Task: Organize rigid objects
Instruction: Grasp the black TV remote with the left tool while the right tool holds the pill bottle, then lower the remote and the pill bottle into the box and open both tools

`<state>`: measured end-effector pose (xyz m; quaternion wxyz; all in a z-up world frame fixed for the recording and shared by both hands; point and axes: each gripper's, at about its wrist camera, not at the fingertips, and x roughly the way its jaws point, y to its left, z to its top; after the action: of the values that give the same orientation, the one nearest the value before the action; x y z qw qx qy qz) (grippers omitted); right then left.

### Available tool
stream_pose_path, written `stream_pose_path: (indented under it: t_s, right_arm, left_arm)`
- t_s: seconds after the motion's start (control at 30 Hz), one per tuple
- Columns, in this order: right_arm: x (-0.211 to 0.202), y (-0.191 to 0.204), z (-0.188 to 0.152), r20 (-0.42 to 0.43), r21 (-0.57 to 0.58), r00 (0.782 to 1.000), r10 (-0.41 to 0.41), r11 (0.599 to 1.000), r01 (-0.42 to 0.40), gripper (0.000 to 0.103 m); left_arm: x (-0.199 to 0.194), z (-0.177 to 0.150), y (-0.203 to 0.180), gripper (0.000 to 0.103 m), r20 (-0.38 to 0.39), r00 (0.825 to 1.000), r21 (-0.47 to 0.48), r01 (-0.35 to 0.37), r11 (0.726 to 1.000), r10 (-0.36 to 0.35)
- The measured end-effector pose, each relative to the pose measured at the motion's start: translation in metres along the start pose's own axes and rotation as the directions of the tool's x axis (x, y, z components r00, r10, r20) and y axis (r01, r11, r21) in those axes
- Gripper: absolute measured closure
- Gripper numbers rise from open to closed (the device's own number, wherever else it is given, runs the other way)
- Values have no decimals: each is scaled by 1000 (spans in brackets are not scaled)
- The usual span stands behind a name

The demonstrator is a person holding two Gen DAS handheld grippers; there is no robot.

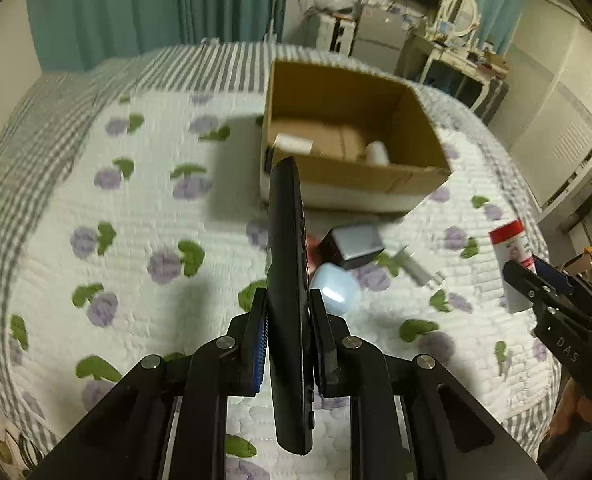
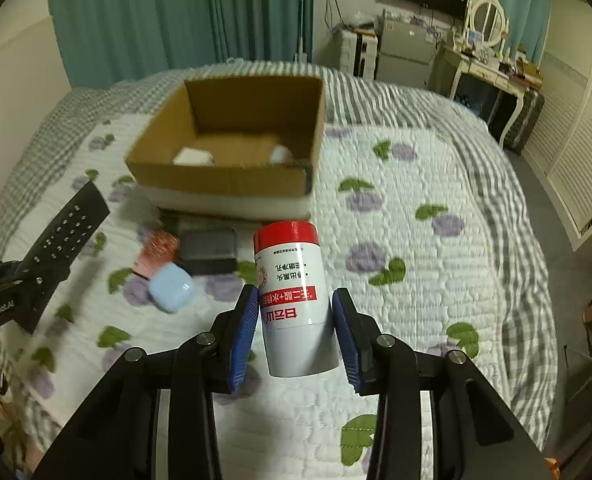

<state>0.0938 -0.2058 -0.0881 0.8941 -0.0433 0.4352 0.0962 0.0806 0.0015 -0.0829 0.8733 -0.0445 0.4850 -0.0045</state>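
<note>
My left gripper (image 1: 288, 300) is shut on a black remote control (image 1: 286, 240), held on edge above the bed; the remote control (image 2: 70, 232) also shows at the left of the right wrist view. My right gripper (image 2: 294, 308) is shut on a white bottle with a red cap (image 2: 292, 292), lifted off the quilt; the same bottle (image 1: 512, 256) appears at the right edge of the left wrist view. An open cardboard box (image 1: 352, 184) (image 2: 224, 176) stands on the bed ahead, with a small white box (image 1: 294, 144) and a white cylinder (image 1: 378, 152) inside.
On the floral quilt (image 2: 416, 248) lie a pale blue case (image 2: 170, 288), a dark grey box (image 2: 210, 248), a red-patterned packet (image 2: 158, 250) and a small white plug-like item (image 1: 418, 268). Teal curtains, a dresser with a mirror (image 2: 488, 20) and a wall screen stand beyond the bed.
</note>
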Motion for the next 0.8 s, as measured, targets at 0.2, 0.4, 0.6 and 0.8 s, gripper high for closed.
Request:
stream_pose_path:
  t_s: [0.2,0.4,0.6,0.8]
  right_arm:
    - [-34,18,22,60,-26,998,5,1000,-3,65]
    - [-59,29,54,112,-27,993,37,999,-34,65]
    - [-63,36,91,147,-32,987,60,998,-56,65]
    - [-34,35,131,158,-14,983,94,996,-93,65]
  left_arm:
    - [-36,22,-14,84,88,996,78,16,997,-23]
    - [-58,52,-19,84,153,987,102,31,994,-47]
    - [-58,89,-18,84,178,982,111,50,993,-69]
    - [-26,127,-15,84,168,983,105,57,993,-74]
